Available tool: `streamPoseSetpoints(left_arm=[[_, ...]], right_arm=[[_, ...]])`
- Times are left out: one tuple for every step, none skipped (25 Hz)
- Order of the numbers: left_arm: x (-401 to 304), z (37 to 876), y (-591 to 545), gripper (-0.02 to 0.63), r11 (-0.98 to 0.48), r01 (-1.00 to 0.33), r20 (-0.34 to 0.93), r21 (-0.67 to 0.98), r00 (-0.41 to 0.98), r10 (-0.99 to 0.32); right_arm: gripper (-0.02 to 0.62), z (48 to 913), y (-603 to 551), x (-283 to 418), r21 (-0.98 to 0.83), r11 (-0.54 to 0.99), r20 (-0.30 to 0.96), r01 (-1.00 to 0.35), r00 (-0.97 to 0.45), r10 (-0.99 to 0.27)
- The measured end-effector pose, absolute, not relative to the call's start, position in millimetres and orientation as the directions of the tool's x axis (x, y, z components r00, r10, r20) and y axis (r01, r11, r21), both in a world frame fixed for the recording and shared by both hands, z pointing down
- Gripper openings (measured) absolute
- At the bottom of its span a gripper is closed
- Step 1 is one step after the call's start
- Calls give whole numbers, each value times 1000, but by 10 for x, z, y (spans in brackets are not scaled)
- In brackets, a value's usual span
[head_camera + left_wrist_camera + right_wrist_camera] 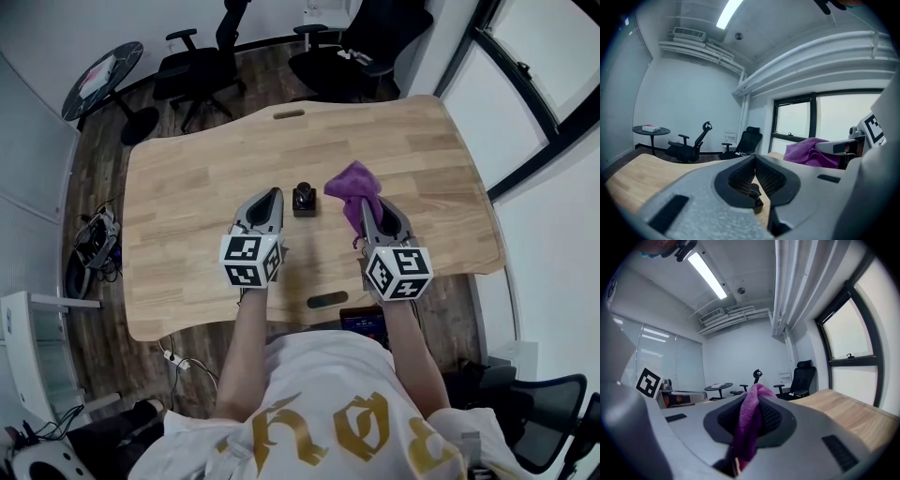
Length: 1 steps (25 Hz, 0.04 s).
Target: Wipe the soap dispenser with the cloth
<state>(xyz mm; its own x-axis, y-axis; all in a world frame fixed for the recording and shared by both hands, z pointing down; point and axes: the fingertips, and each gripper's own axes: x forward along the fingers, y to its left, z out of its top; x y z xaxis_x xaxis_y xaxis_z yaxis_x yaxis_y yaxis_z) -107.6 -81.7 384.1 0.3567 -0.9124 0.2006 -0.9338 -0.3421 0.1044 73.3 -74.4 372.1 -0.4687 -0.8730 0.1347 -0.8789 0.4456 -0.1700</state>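
While right gripper (370, 208) clamps cloth (354, 181), left gripper (273, 197) is closed, empty, beside dispenser (304, 200) at desk (187, 187) centre.

Pale wooden worktop (187, 187) standing on dark plank floor (94, 178). Two black office chairs (192, 70) sitting beyond far edge; round side table (103, 75) standing left of them. Dark-framed windows (525, 94) running along right side. White walls (684, 98) enclosing room. Ceiling strip light (707, 275) glowing. Cables (94, 239) lying on floor at left.
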Motion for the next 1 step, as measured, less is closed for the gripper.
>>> streamPoseSetpoints(left_arm=[[-1082, 3850, -825, 9, -343, -934, 203, 102, 357, -912]], right_arm=[[52, 3732, -754, 733, -175, 445, 135, -878, -469, -873]])
